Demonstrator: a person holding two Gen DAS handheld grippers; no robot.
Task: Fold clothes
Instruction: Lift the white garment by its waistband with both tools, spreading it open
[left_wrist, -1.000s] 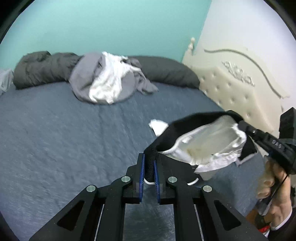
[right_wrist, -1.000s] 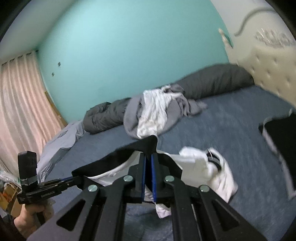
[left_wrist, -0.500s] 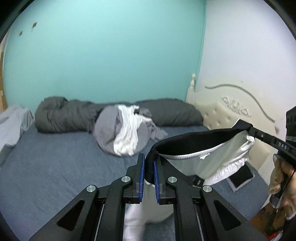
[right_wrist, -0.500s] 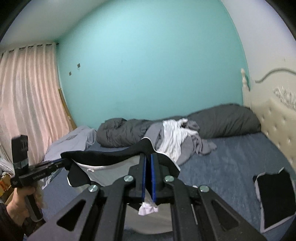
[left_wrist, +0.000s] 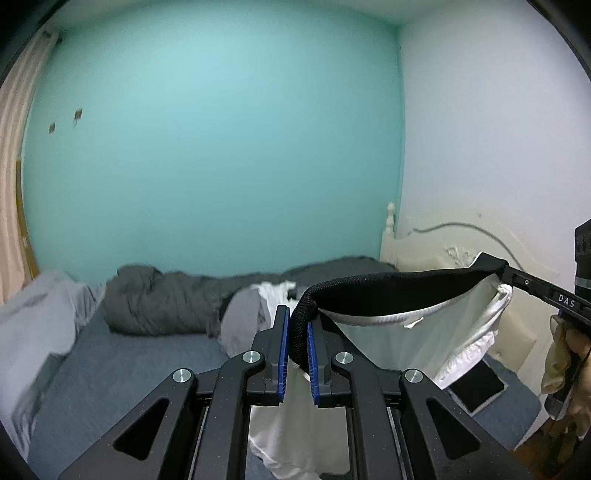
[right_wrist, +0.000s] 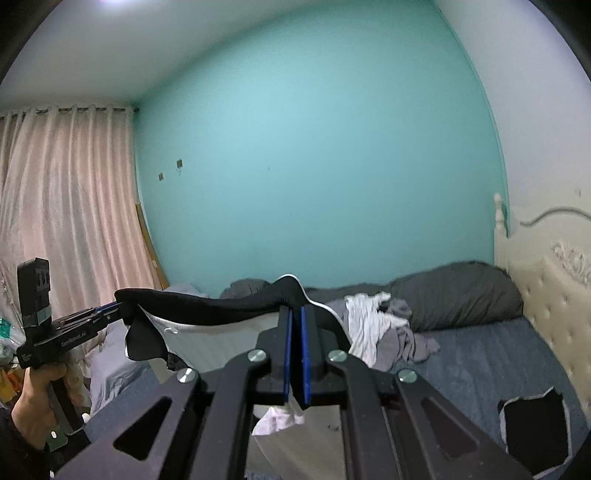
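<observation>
black-and-white garment (left_wrist: 399, 291), stretched taut, hanging airborne

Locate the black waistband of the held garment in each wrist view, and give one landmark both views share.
Left wrist view: the black waistband arcs from the left gripper at lower centre to the right gripper at the right edge.
Right wrist view: it runs from the right gripper at centre leftward to the left gripper.
Shared landmark: the grey-and-white clothes pile on the bed.
</observation>
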